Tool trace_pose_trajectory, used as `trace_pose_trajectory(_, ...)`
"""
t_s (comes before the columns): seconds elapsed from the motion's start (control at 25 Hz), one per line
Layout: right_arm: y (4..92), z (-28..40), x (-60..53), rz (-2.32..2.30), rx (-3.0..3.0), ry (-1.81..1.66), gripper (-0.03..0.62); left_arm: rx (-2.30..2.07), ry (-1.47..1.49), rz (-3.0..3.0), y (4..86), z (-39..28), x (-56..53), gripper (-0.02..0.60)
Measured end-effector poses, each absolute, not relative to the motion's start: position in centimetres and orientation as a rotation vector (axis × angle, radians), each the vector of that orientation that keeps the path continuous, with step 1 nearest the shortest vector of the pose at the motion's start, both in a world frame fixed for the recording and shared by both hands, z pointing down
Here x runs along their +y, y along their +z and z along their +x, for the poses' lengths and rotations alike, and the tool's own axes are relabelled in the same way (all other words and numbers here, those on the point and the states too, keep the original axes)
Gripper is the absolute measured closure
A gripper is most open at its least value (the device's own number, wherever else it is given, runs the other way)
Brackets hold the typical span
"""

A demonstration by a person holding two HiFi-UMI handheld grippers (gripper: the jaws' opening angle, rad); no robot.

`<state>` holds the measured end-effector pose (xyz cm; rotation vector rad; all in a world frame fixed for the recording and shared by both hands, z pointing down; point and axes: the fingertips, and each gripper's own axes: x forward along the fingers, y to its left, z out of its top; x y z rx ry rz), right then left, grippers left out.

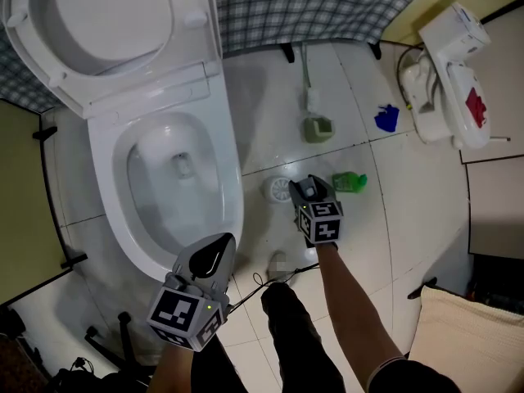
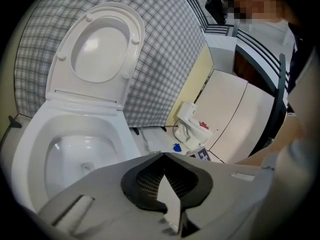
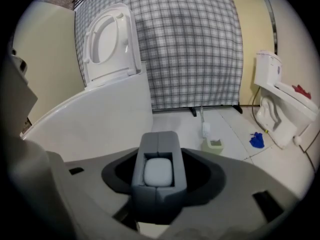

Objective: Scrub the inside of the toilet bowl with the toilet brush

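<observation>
the brush (image 1: 313, 99) stands in its green holder (image 1: 318, 128) on the floor, at 12 o'clock from the right gripper (image 1: 303, 188) and well apart from the bowl (image 1: 151, 219). the bowl lies at 9 o'clock in the head view, with its lid (image 1: 98, 15) raised. the right gripper hangs over the tiles, a white disc (image 1: 278, 189) just at its 9 o'clock. its jaws are narrow, meeting along a seam, and hold no brush. the left gripper (image 1: 223, 246) is at 6 o'clock by the bowl's front rim, with its tips together and empty. a blue rag (image 1: 386, 119) lies at 2 o'clock.
</observation>
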<state>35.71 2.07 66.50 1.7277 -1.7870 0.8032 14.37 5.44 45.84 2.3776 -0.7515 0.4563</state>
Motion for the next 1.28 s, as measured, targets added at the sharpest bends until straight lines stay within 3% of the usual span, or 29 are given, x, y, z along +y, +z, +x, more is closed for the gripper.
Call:
trace_pose_trajectory(0.28, 61.2, 35.9, 4.2, 1.717, -1.804, 0.746, 0.368, -0.763, 0.455, 2.389, 43.5, 14.1, 4.8, 0.586)
trace_pose_trajectory(0.72, 36.8, 32.8, 3.1, 1.733, -2.056, 0.419, 0.368, -0.867, 0.390, 2.397, 34.2, 10.0, 2.3, 0.587)
trace_pose_trajectory(1.04, 22.0, 27.5, -0.6, 1.750, -2.263, 0.224, 0.370, -0.961, 0.327, 2.418, 26.5, 6.2, 0.7, 0.586)
trace_pose_trajectory(1.28, 19.9, 21.1, -2.3, 1.672, -2.407, 0.254, 0.370, -1.038, 0.357, 2.372, 26.1, 2.1, -0.2, 0.586)
